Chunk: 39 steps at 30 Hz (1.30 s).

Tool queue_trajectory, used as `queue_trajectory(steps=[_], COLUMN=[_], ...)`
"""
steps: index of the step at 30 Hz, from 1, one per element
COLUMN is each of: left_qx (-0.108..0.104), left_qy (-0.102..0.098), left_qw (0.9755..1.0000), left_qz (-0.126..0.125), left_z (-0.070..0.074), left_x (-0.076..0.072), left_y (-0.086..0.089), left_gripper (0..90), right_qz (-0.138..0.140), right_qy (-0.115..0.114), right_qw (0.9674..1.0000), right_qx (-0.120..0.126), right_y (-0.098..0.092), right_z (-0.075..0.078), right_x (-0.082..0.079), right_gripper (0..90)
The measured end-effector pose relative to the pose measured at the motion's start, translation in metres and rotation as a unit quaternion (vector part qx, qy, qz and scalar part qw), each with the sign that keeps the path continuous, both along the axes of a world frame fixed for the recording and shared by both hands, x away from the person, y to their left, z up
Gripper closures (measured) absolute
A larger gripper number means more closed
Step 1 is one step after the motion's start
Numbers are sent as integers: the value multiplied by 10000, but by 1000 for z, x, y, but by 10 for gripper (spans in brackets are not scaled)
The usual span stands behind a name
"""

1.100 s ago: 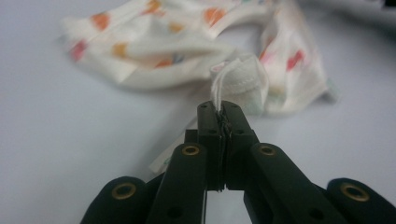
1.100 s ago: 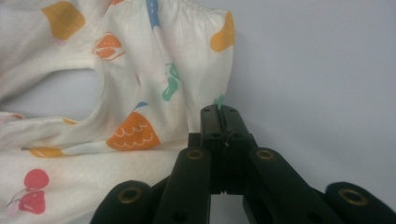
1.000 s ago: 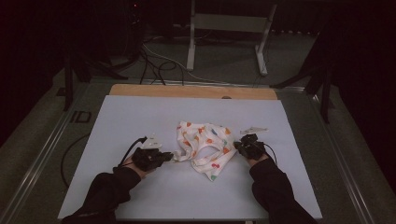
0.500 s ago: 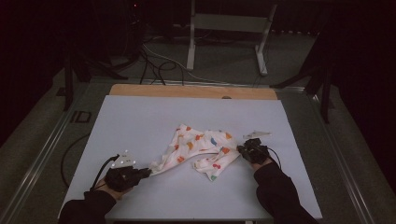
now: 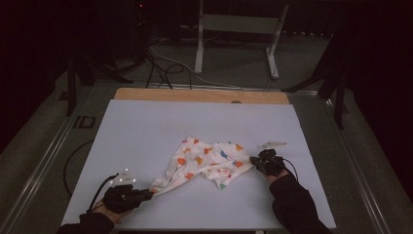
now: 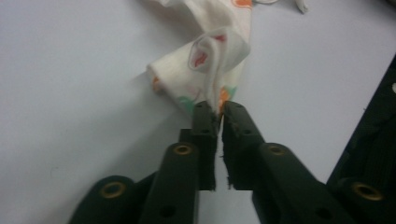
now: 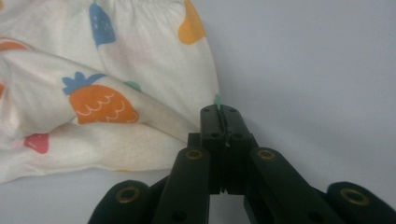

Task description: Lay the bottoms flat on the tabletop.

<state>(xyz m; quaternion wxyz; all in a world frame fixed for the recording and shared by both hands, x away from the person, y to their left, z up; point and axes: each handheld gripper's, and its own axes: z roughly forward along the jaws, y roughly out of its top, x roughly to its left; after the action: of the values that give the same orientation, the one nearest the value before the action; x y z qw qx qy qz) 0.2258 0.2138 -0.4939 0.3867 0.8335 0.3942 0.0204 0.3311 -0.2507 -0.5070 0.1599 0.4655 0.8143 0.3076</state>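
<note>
Since a second ago the left claw (image 5: pixel 148 193) has dragged one end of the fruit-print cloth (image 5: pixel 207 164) toward the near-left part of the white bench (image 5: pixel 146 126), so the crumpled bundle is now pulled into a long, loosely twisted strip; the stretching-out looks well underway. Its jaws have just been opening a little, with a narrow gap and the cloth's edge between the tips, so that grip may be loosening. The right claw (image 5: pixel 254 161) is clamped tight on the cloth's opposite corner. The cloth is cream with orange, red and blue fruit shapes, wrinkled, lying mid-bench between both claws.
</note>
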Motion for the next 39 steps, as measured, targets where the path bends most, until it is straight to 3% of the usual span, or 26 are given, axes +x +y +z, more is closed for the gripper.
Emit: queue_trajectory(steps=[3,5,8,13,17,24,32,36,39], left_qx=[-112,41,13,-75,-31,84,249,244,303], left_qy=[63,-63,-186,-275,-385,-551,-489,-444,-382], left_qw=[9999,9999,9997,9995,9989,9975,9972,9979,9983], left_qz=[-5,84,128,-149,-260,-442,-516,-395,-319], left_z=[2,6,13,23,32,41,34,29,24], left_x=[3,5,10,26,43,77,116,133,145], left_y=[4,4,3,-7,-19,-42,-65,-74,-80], left_gripper=[770,644,451,190,144,127,155,186,204], right_qz=[-38,16,124,357,617,757,560,586,590], right_qy=[-26,-66,-150,-315,-300,-389,-462,-339,-287], right_qw=[10000,9999,9995,9978,9952,9944,9949,9944,9950], right_qx=[39,80,241,469,694,619,694,815,747], right_y=[0,-1,0,5,11,22,26,28,32], right_z=[3,5,13,23,27,31,37,36,33], right_x=[-1,-1,-1,3,8,20,39,50,57], right_gripper=[839,760,598,343,143,119,143,205,270])
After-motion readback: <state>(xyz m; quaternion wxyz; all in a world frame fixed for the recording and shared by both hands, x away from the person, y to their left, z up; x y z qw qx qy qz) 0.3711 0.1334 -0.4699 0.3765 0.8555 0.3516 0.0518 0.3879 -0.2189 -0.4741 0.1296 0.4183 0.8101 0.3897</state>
